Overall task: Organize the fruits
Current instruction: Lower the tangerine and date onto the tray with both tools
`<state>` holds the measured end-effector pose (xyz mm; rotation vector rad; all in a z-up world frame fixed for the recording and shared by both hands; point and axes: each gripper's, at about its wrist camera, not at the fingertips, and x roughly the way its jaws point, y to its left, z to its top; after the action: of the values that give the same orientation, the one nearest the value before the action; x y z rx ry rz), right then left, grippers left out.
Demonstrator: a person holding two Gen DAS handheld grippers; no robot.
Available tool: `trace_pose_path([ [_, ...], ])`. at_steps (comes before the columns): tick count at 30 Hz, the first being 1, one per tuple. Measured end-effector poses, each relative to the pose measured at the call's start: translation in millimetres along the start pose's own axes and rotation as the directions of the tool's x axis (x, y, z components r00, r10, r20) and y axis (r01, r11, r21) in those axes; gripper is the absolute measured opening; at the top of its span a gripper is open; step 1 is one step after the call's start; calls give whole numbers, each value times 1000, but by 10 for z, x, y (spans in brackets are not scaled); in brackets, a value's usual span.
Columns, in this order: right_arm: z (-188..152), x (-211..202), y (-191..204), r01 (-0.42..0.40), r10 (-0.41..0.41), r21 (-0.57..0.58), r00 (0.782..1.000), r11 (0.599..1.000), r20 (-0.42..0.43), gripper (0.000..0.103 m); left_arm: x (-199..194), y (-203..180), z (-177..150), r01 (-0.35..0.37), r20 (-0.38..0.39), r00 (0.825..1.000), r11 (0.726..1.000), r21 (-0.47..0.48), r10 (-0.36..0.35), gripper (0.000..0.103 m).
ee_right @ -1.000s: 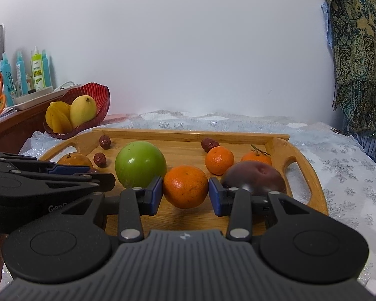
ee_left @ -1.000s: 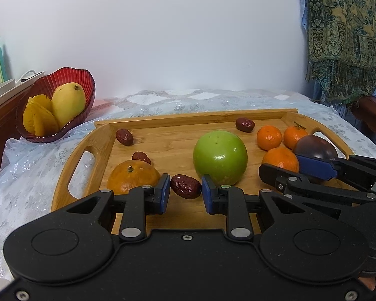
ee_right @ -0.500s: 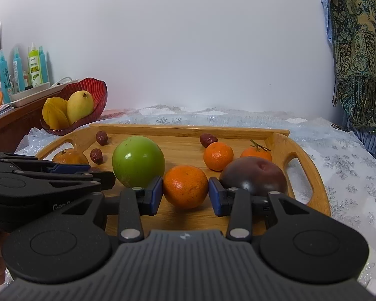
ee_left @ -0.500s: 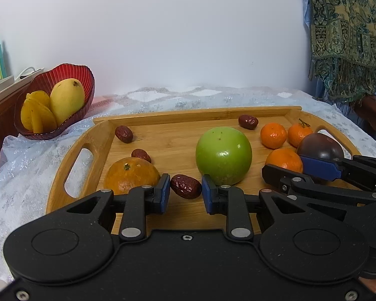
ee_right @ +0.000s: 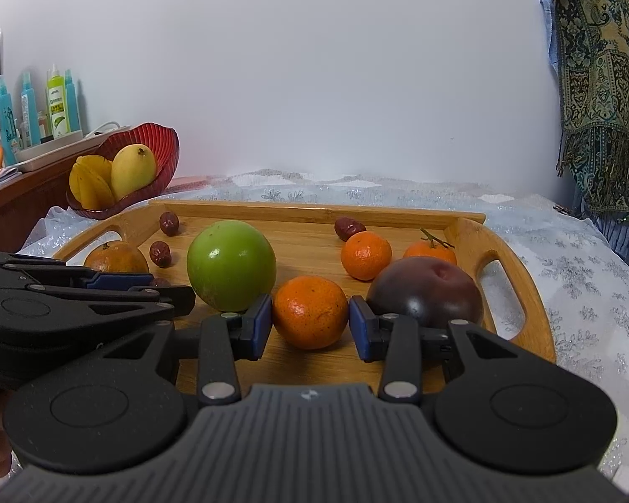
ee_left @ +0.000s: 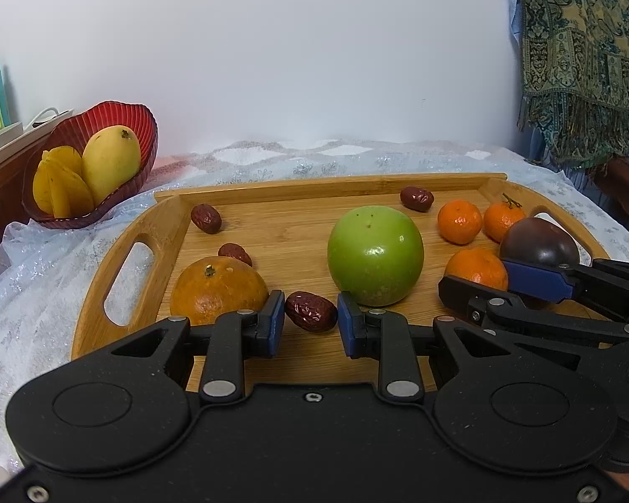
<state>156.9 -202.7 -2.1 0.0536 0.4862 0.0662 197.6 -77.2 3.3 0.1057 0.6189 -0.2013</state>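
A wooden tray lies on the table with loose fruit on it. My left gripper is shut on a wrinkled red date at the tray's near edge. It sits between a large orange and a green apple. My right gripper is shut on a mandarin, with the green apple on its left and a dark purple fruit on its right. Two more mandarins and three loose dates lie farther back.
A red bowl holding a mango and a starfruit stands off the tray's far left corner. Bottles line a shelf at the left. A patterned cloth hangs at the right. A pale tablecloth surrounds the tray.
Both grips look the same as before. The scene has only drifted very slightly in each view.
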Motion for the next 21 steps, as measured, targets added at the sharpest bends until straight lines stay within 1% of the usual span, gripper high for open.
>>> trace_pose_path([
  [21, -8, 5, 1, 2, -2, -6, 1000, 1000, -4, 46, 10, 5, -6, -3, -7, 1000, 1000, -2, 3, 26],
])
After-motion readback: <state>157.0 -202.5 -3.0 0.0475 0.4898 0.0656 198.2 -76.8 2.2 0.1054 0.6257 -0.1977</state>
